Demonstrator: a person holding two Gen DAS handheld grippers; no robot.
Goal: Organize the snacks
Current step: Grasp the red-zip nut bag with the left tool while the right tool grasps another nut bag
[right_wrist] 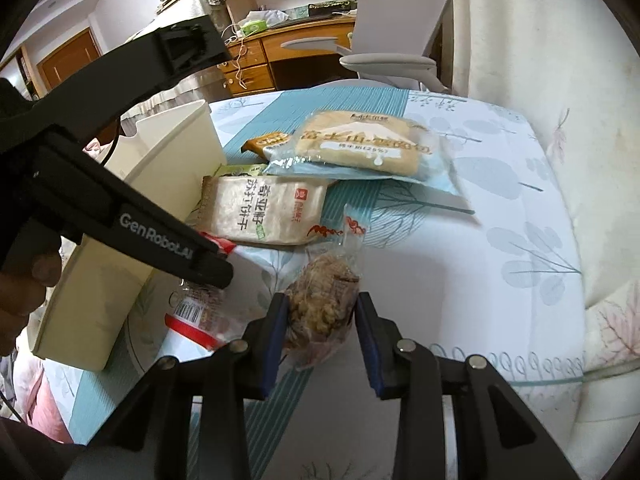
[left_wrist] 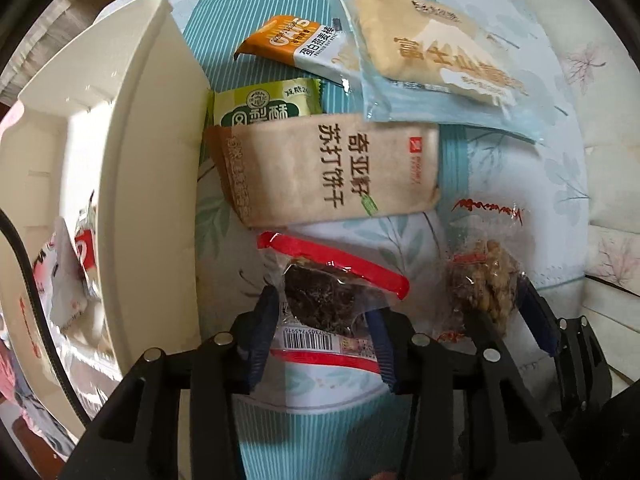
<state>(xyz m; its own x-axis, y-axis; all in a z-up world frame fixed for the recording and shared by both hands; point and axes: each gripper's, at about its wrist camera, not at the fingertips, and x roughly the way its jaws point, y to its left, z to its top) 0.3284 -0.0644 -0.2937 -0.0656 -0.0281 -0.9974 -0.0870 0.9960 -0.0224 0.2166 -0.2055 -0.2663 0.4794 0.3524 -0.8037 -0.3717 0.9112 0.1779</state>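
Note:
My left gripper (left_wrist: 322,312) has its jaws around a red-edged clear packet of dark dried snack (left_wrist: 320,300) lying on the table; the fingers sit at the packet's sides. My right gripper (right_wrist: 322,316) has its jaws on both sides of a clear packet of brown nutty snack (right_wrist: 324,304), which also shows in the left wrist view (left_wrist: 482,288). A beige cracker pack (left_wrist: 328,168), a green pastry pack (left_wrist: 268,102), an orange oat bar (left_wrist: 292,40) and a large bread pack (left_wrist: 436,56) lie beyond. A cream bin (left_wrist: 152,152) stands at left.
The cream bin holds a red-and-white packet (left_wrist: 68,276). The table has a leaf-patterned cloth (right_wrist: 480,240) with teal stripes. A grey chair (right_wrist: 392,40) and a wooden desk (right_wrist: 280,48) stand behind the table. My left gripper's body (right_wrist: 120,208) crosses the right wrist view.

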